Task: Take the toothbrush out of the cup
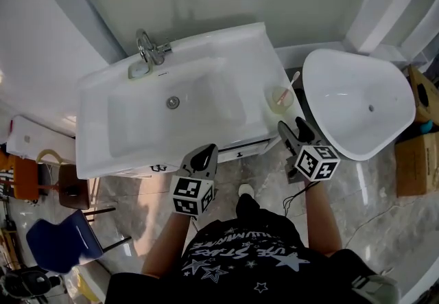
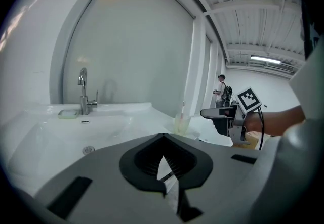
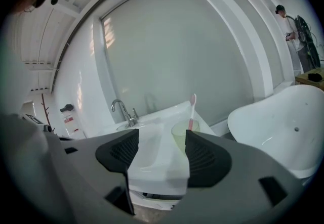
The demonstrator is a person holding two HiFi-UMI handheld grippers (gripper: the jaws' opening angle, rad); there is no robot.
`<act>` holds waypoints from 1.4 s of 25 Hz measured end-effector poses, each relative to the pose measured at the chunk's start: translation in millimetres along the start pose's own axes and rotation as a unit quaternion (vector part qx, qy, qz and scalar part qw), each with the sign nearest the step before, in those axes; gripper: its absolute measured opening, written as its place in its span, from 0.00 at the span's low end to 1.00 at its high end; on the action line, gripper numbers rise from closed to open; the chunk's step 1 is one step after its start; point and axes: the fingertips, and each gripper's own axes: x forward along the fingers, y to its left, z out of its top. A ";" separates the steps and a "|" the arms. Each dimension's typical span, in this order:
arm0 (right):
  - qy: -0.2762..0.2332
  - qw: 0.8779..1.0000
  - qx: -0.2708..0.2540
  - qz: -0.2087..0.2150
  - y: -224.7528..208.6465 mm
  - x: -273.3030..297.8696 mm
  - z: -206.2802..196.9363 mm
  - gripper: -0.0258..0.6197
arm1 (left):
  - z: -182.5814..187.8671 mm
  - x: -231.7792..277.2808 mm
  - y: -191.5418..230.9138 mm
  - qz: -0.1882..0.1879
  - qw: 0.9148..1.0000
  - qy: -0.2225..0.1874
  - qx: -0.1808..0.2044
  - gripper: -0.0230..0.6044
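Note:
A pale translucent cup [image 1: 280,98] stands on the right corner of the white sink counter [image 1: 236,42], with a pink-and-white toothbrush [image 1: 294,79] leaning upright in it. My right gripper [image 1: 293,130] hovers just in front of the counter edge, short of the cup, open and empty. In the right gripper view the cup [image 3: 182,134] and the toothbrush [image 3: 192,109] sit just ahead, by the right jaw of the right gripper [image 3: 157,154]. My left gripper [image 1: 205,154] is shut and empty at the counter's front middle. The left gripper view shows the left gripper [image 2: 163,167] and the cup [image 2: 182,124] ahead to the right.
A chrome faucet [image 1: 147,48] and soap dish [image 1: 139,71] stand at the basin's back, drain [image 1: 173,101] in the middle. A white bathtub [image 1: 357,100] lies right of the sink. Cardboard boxes [image 1: 414,162] sit far right, a blue chair [image 1: 63,242] at lower left.

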 end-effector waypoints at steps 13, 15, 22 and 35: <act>0.019 1.000 -0.007 0.005 -58.3 54.8 27.7 0.48 | 21.3 66.4 -2.3 0.013 1.000 0.002 -0.002 0.06; 0.027 1.000 -0.008 0.009 -63.3 64.3 27.4 0.47 | 22.6 73.9 -0.6 0.016 1.000 0.004 -0.003 0.06; 0.043 0.999 -0.009 0.019 -77.2 94.2 30.2 0.45 | 26.6 96.0 7.4 0.026 1.000 0.010 -0.007 0.06; 0.057 0.997 -0.013 0.051 -88.1 123.9 32.9 0.28 | 19.9 118.7 13.1 0.041 0.999 0.028 -0.021 0.06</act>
